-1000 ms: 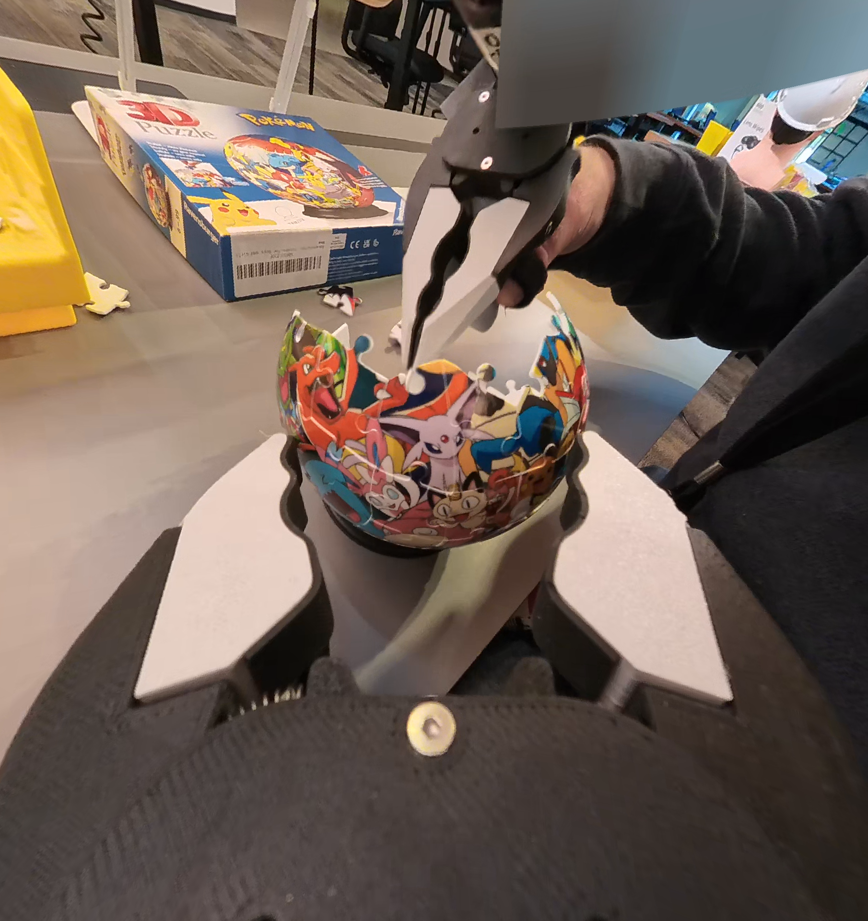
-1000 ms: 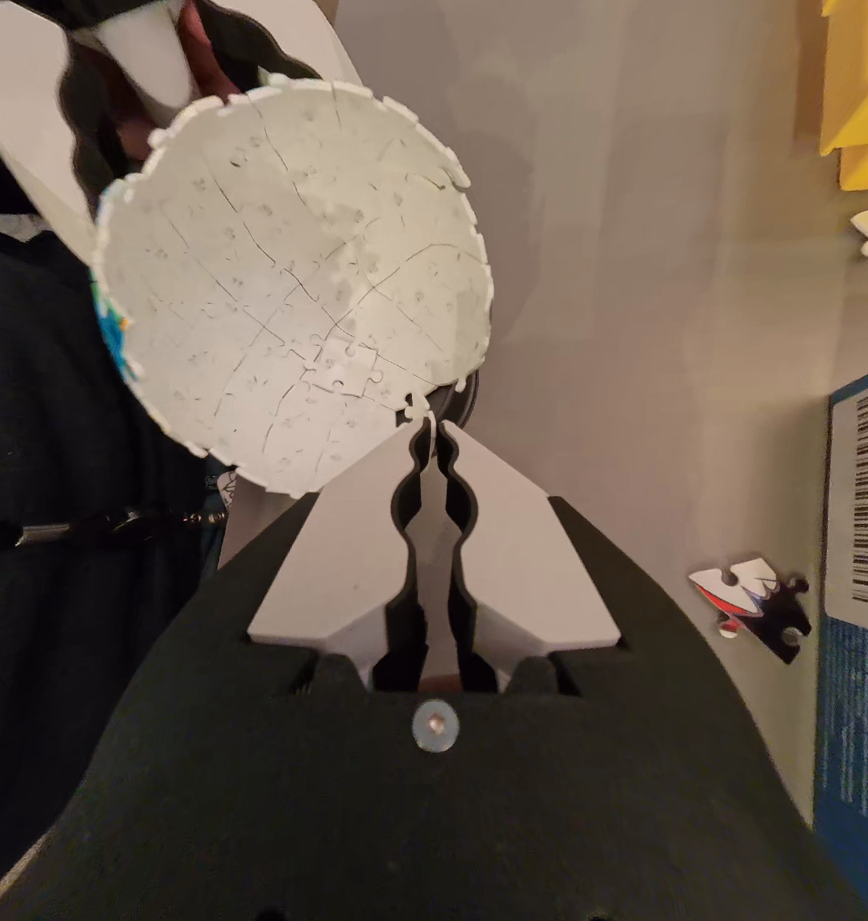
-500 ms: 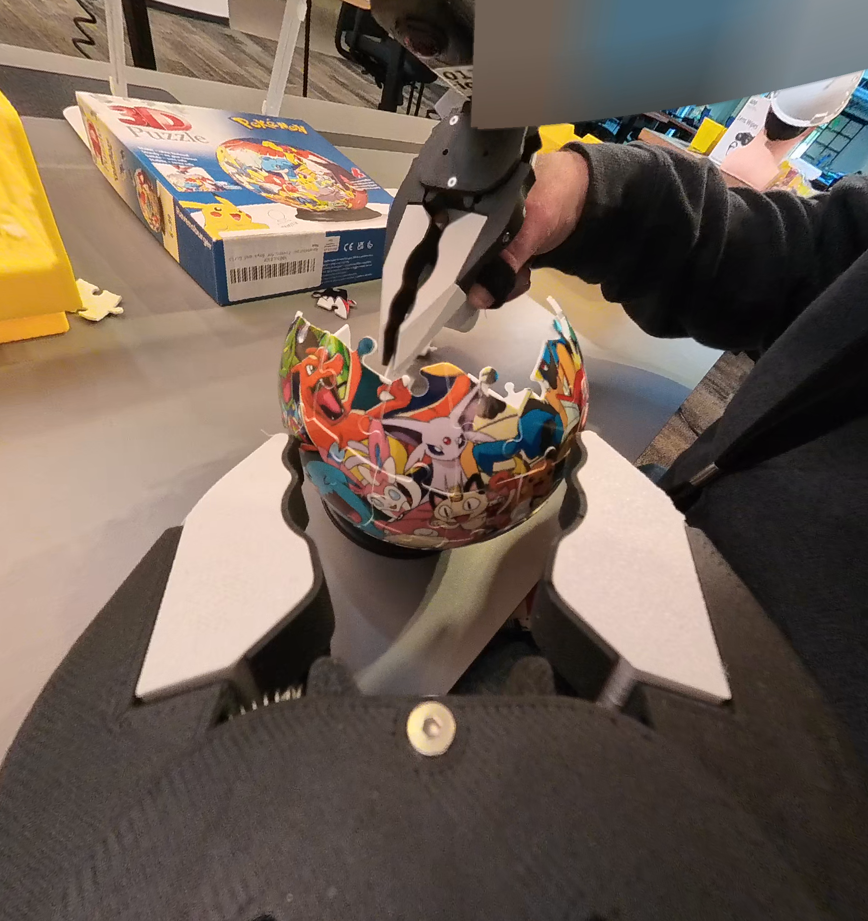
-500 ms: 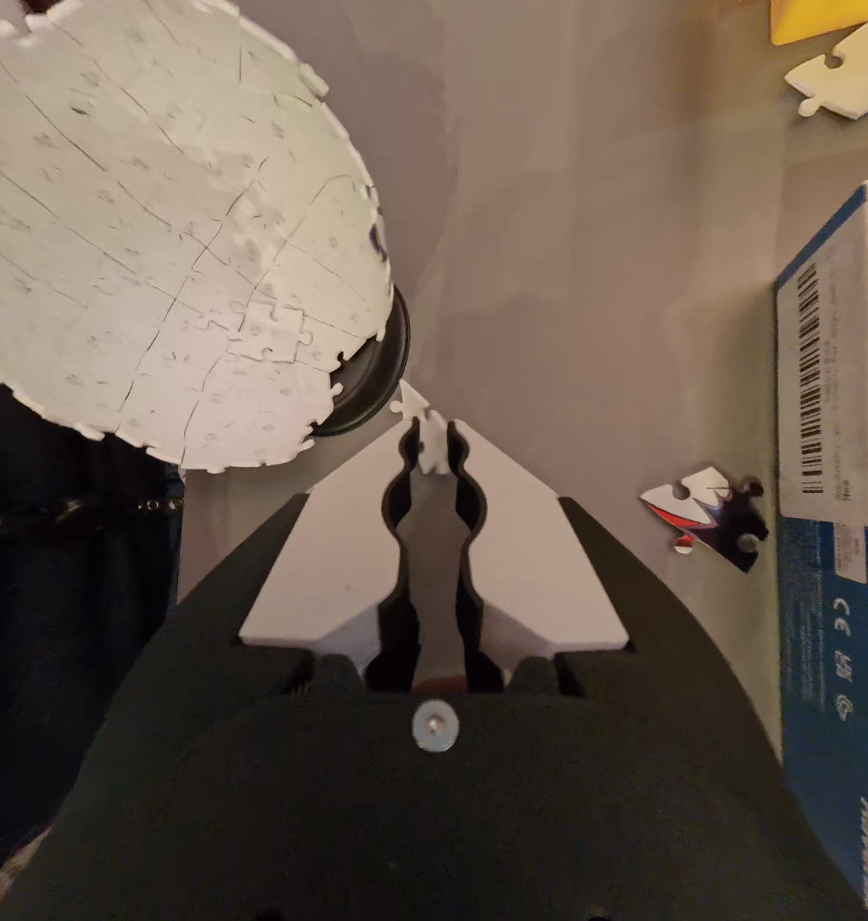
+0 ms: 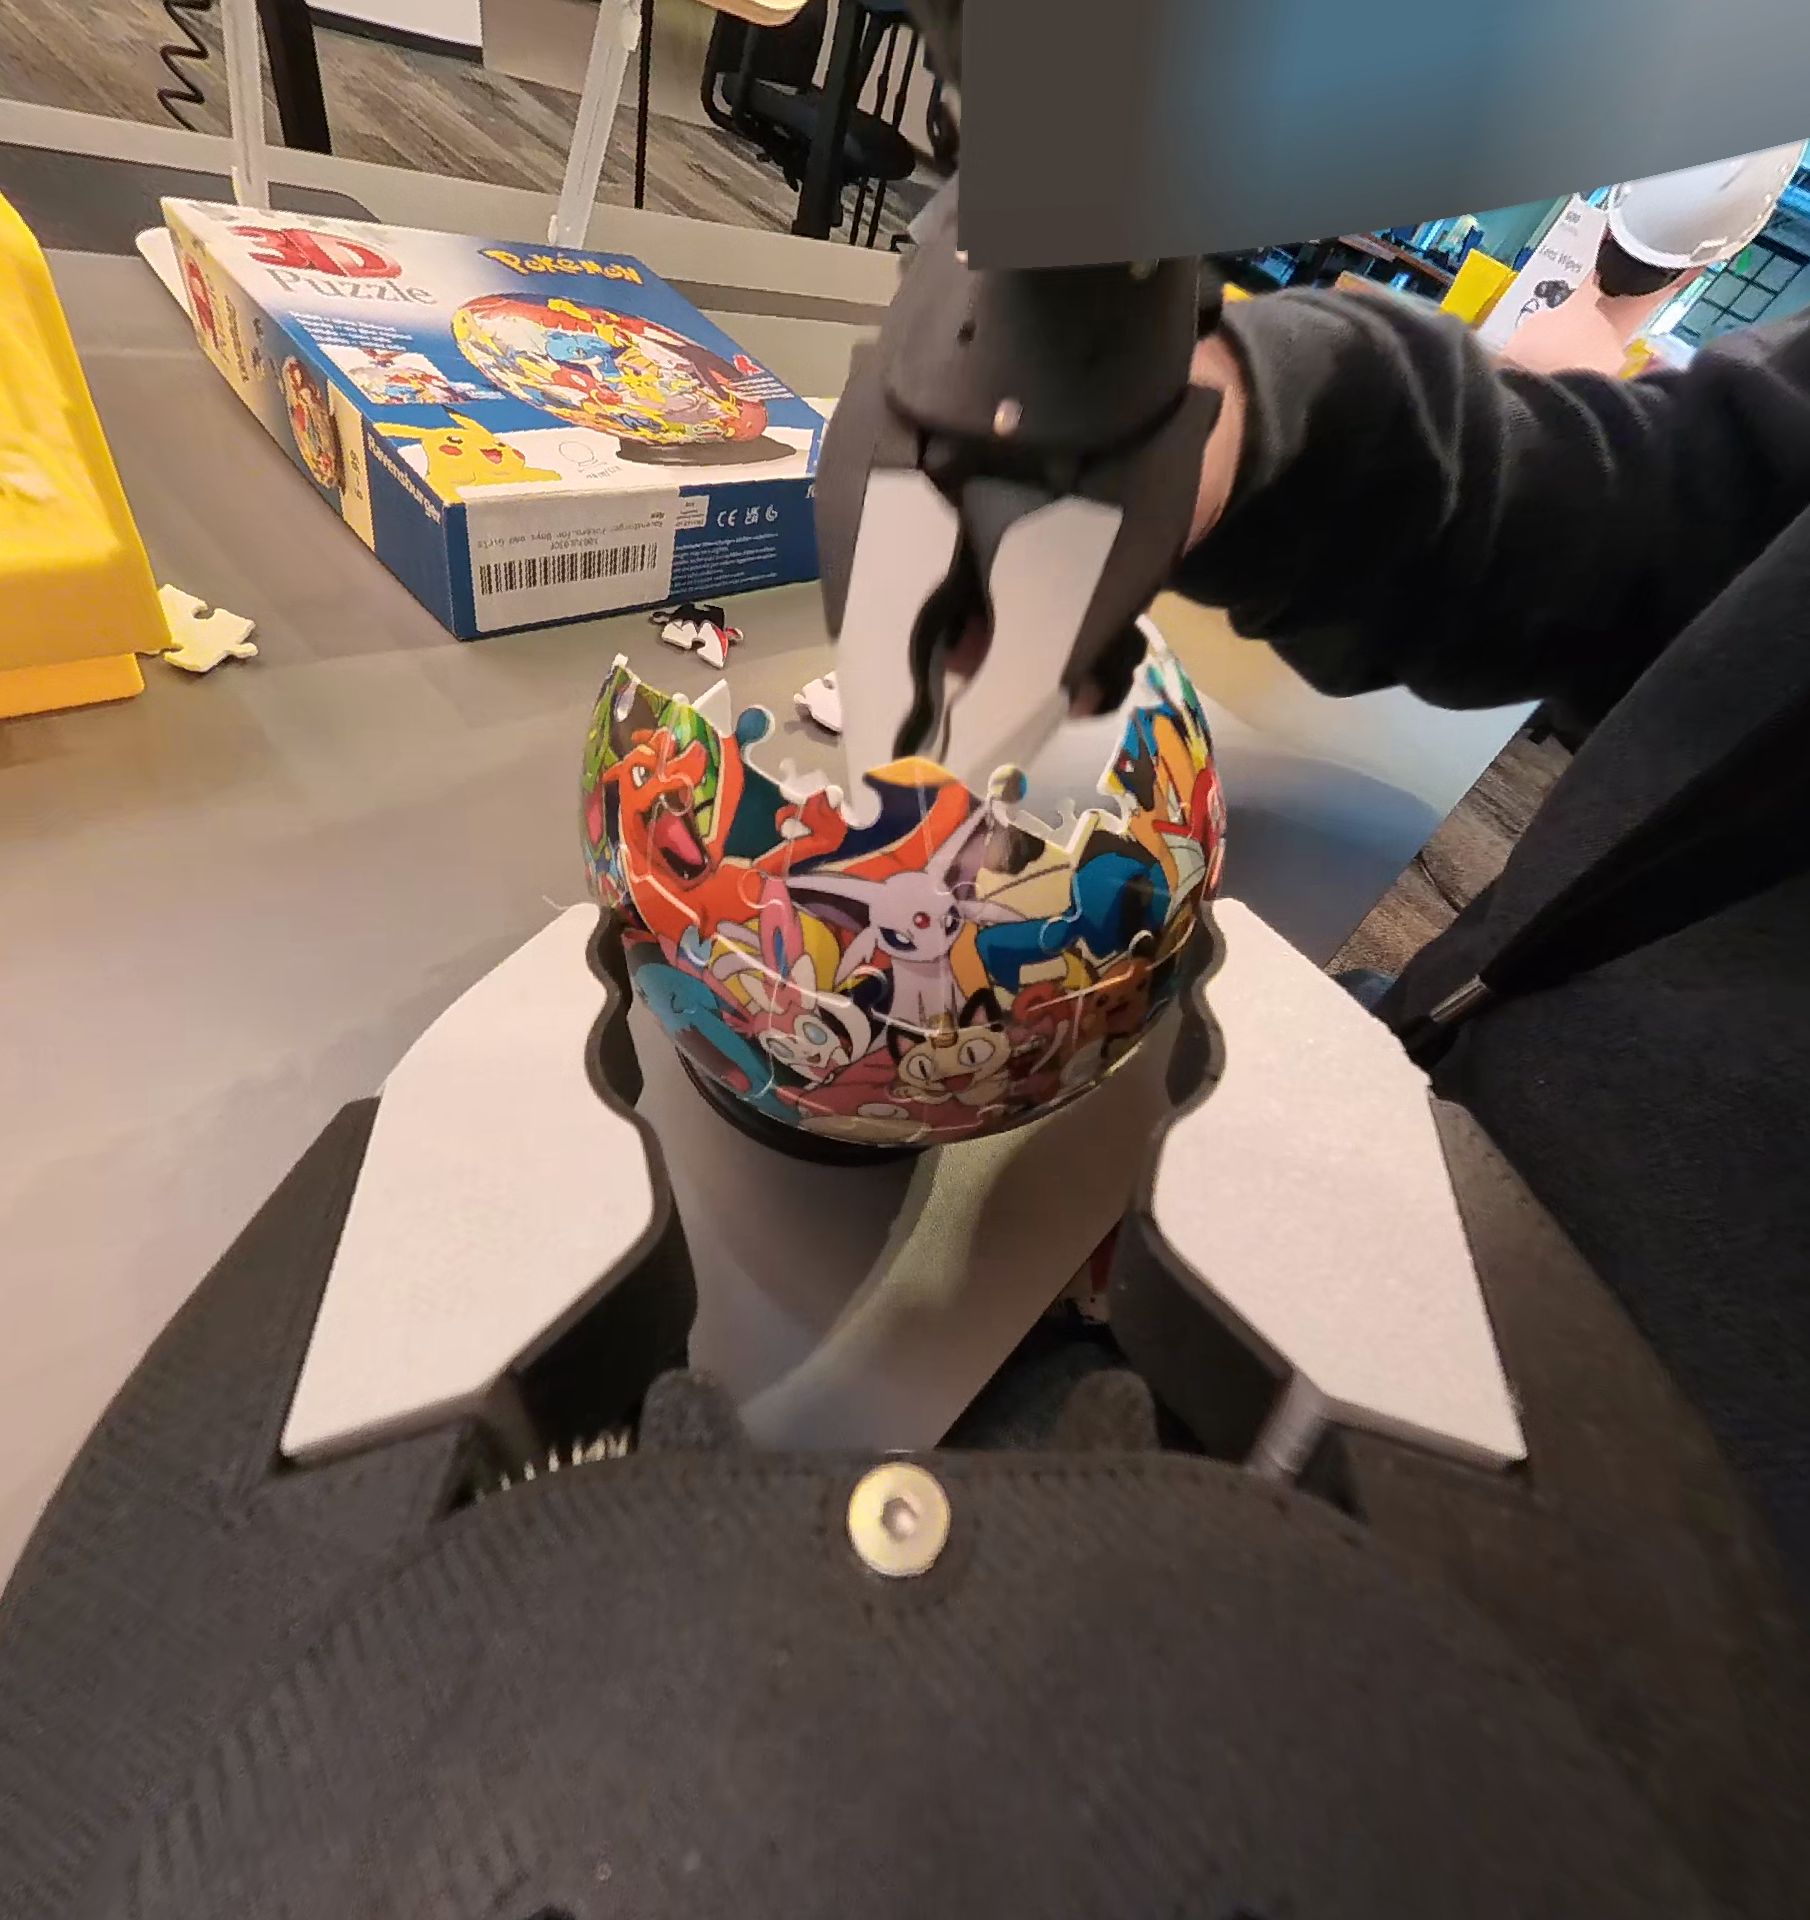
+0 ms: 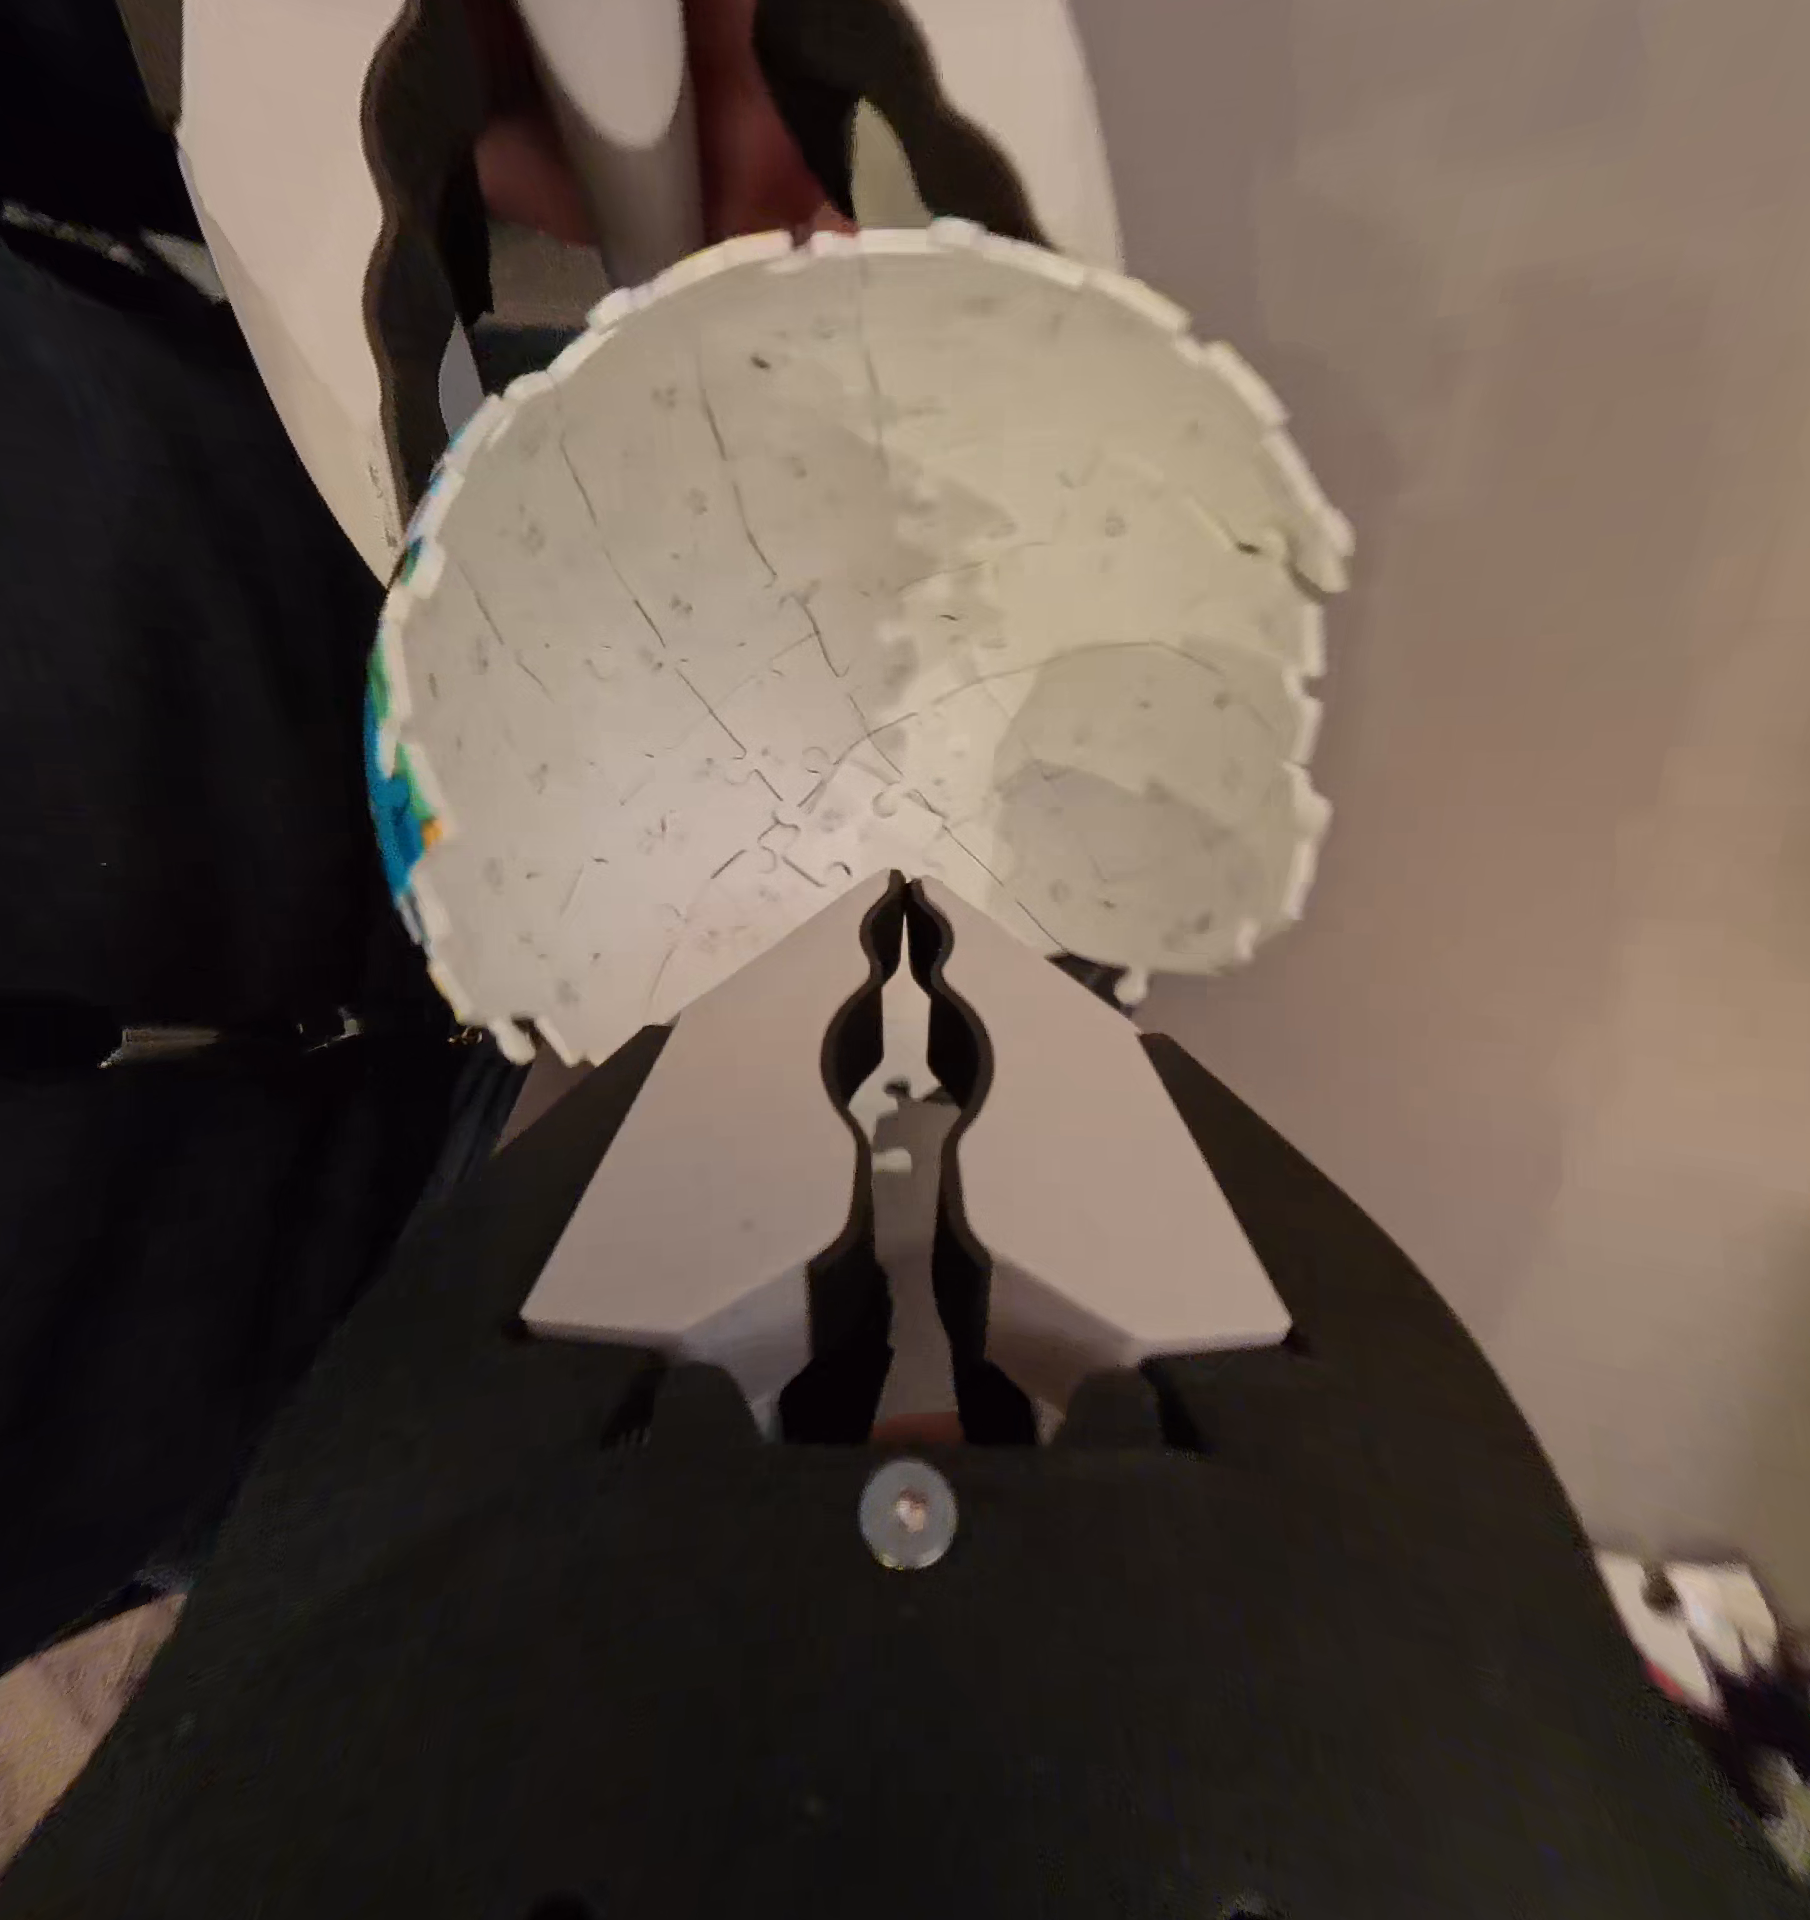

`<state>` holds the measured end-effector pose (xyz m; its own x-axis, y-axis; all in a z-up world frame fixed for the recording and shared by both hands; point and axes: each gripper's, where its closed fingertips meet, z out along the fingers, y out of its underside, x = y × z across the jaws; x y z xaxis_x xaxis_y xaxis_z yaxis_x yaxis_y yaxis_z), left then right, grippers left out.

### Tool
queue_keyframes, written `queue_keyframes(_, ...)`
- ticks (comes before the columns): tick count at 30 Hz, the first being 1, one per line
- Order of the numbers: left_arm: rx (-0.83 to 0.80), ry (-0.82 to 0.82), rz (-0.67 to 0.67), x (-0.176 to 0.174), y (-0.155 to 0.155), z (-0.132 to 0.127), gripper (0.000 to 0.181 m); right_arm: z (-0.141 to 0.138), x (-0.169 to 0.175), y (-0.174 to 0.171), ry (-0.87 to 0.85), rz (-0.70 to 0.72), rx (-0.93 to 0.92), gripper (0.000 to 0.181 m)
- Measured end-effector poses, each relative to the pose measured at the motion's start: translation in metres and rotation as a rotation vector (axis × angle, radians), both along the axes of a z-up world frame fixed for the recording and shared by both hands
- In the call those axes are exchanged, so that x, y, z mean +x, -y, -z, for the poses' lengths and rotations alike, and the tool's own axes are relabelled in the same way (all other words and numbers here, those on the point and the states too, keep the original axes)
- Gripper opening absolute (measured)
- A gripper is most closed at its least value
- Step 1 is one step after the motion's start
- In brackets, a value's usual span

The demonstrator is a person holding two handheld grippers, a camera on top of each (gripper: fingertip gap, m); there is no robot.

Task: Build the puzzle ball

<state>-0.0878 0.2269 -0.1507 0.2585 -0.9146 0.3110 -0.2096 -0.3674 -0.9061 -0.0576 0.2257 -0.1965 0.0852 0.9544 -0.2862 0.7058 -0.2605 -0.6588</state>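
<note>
The half-built puzzle ball (image 5: 901, 935) is a colourful open bowl on a black stand (image 5: 839, 1143). My left gripper (image 5: 906, 935) has its fingers against both sides of the ball. My right gripper (image 5: 911, 769) comes down from above, its tips at the ball's near rim. It is shut on a white puzzle piece (image 5: 861, 795), of which only an edge shows. In the right wrist view the ball's white inside (image 6: 828, 623) fills the middle, my right gripper (image 6: 903, 883) is shut over its rim, and the left gripper's fingers (image 6: 267, 343) show behind.
The blue puzzle box (image 5: 527, 416) lies behind the ball and a yellow bin (image 5: 18, 499) stands at far left. Loose pieces lie on the grey table (image 5: 205, 629), (image 5: 698, 634), (image 5: 823, 707), (image 6: 1711, 1662). A dark sleeve (image 5: 1452, 499) and the table's edge are at right.
My right gripper has swung back from beside the ball to over its rim, still shut on the piece. The left gripper and ball have stayed put.
</note>
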Motion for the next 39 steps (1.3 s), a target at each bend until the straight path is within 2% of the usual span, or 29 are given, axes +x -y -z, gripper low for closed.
queue_keyframes(3, 0.006, 0.006, -0.007, 0.000, -0.001, -0.001, 0.101, 0.006, -0.010, 0.009, 0.016, -0.109, 0.002, 0.000)
queue_keyframes(8, 0.004, 0.007, -0.007, -0.002, -0.002, -0.002, 0.101, 0.001, -0.016, 0.011, 0.017, -0.211, -0.027, 0.000)
queue_keyframes(13, 0.001, 0.007, -0.004, -0.002, -0.002, -0.002, 0.100, 0.006, -0.011, 0.000, 0.104, -0.215, 0.004, 0.006)
queue_keyframes(16, 0.001, 0.009, -0.004, -0.002, -0.003, -0.002, 0.100, 0.009, -0.002, -0.008, 0.183, -0.126, 0.030, 0.021)
queue_keyframes(19, 0.003, 0.008, -0.004, -0.002, -0.003, -0.002, 0.100, 0.005, 0.014, -0.020, 0.236, 0.044, 0.049, 0.025)
queue_keyframes(22, 0.008, 0.005, 0.001, 0.000, -0.002, -0.002, 0.100, 0.008, 0.024, -0.019, 0.270, 0.196, 0.022, 0.043)
queue_keyframes(24, 0.010, 0.003, 0.006, 0.001, -0.001, -0.002, 0.100, 0.014, 0.022, -0.018, 0.286, 0.272, 0.019, 0.063)
queue_keyframes(26, 0.019, -0.004, 0.012, 0.001, 0.001, -0.002, 0.100, 0.020, 0.018, -0.018, 0.302, 0.329, 0.014, 0.072)
queue_keyframes(28, 0.021, -0.004, 0.020, 0.003, 0.004, -0.002, 0.100, 0.028, 0.017, -0.020, 0.336, 0.360, 0.015, 0.080)
queue_keyframes(33, 0.020, 0.003, 0.025, 0.002, 0.004, -0.003, 0.099, 0.034, 0.009, -0.023, 0.327, 0.382, 0.004, 0.084)
queue_keyframes(39, 0.013, 0.017, 0.031, 0.002, 0.005, -0.004, 0.099, 0.038, 0.012, -0.034, 0.343, 0.394, 0.100, 0.090)
